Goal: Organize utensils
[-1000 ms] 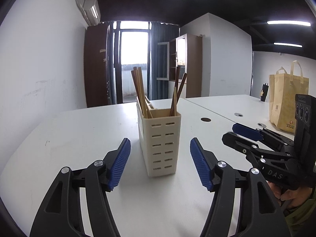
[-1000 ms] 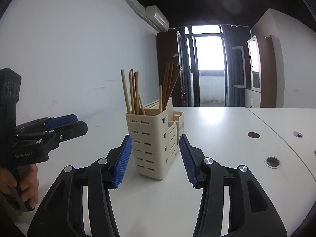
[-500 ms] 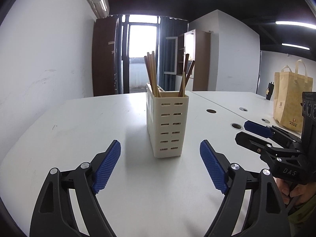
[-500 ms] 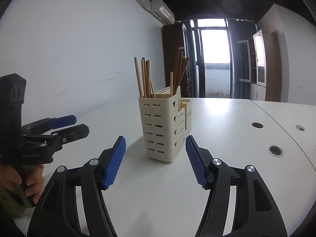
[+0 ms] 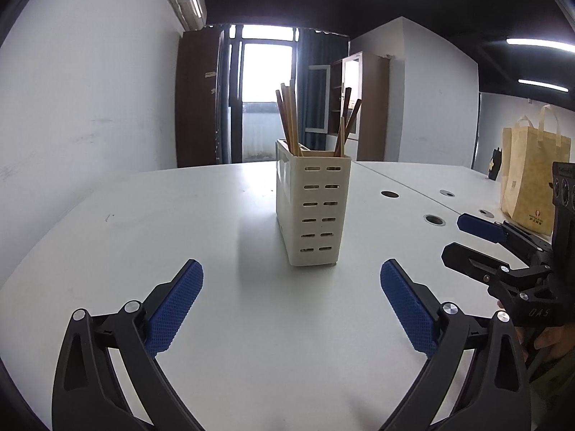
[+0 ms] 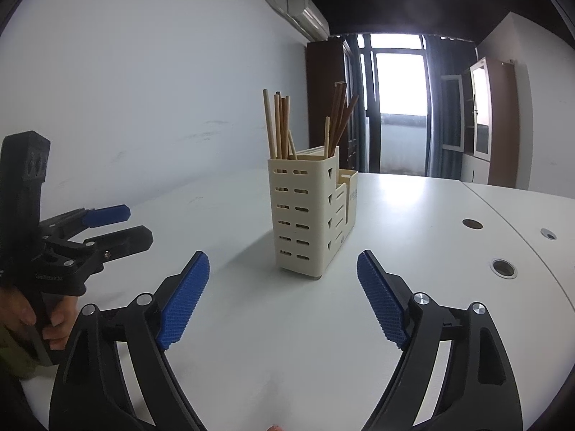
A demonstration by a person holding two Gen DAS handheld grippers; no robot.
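Left wrist view: my fingers widening, nothing held.
My left gripper (image 5: 291, 300) and right gripper (image 6: 283, 292) are opening; slotted cream plastic holder (image 5: 312, 212) with wooden chopsticks (image 5: 289, 122) stands ahead, farther off than before, on smooth white tabletop (image 5: 143, 230).

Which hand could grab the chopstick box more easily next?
Probably the left. Its tongs are opening with nothing between them, squarely facing the holder's narrow end. The right tongs, also opening and empty, face a corner.

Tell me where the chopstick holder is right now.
The holder stands upright on the white table, centred in both wrist views, just beyond the two open tools and touching neither.
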